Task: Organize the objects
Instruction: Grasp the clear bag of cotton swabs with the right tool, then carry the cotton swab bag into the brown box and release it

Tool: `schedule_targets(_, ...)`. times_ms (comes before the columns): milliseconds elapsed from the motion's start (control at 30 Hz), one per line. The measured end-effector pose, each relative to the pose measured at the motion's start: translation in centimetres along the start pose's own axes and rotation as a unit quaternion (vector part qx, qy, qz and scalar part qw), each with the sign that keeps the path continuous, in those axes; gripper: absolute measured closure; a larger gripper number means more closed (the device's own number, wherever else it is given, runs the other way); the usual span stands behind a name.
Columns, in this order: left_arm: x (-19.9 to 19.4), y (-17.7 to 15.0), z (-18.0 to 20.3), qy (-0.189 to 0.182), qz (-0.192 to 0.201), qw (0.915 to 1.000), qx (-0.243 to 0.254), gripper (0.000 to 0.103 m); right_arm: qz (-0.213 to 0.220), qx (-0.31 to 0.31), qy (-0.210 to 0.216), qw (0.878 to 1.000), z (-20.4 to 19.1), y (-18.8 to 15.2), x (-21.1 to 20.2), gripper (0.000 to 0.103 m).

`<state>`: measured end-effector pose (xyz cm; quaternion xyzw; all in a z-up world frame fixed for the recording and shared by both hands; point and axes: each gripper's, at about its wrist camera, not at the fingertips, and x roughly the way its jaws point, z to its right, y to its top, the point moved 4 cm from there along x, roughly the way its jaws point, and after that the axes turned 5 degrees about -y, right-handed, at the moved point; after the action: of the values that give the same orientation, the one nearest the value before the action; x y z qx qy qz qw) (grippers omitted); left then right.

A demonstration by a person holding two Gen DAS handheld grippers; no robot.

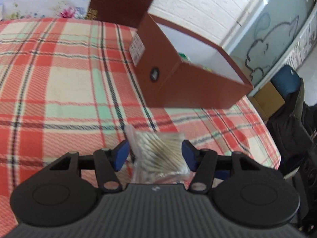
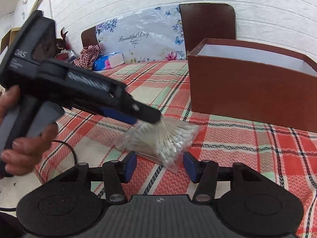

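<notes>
Right wrist view, from the left: a hand (image 2: 23, 138) holds the left gripper (image 2: 156, 119), its jaws clamped on one end of a clear bag of cotton swabs (image 2: 168, 138) above the plaid blanket (image 2: 257, 148). The right gripper (image 2: 160, 163) stands open, the bag's lower corner between its pads without touching. Further right, the brown box (image 2: 247, 99) sits open on the blanket; something green (image 1: 183, 56) shows inside.
</notes>
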<state>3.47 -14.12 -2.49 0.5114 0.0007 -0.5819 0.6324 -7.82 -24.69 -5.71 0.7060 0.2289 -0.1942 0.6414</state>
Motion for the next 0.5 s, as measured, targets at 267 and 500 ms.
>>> schedule_targets(267, 2.8, -1.0, 0.1, -0.024, -0.061, 0.9978, -0.008, 0.059, -0.003, 0.010, -0.009, 1.000, 0.0, -0.2, 2.0, 0.068)
schedule_targets(500, -0.6, 3.9, 8.0, -0.117, -0.002, 0.9899, 0.081, 0.060, 0.138, 0.011, -0.017, 0.990, 1.1, 3.2, -4.3, 0.080)
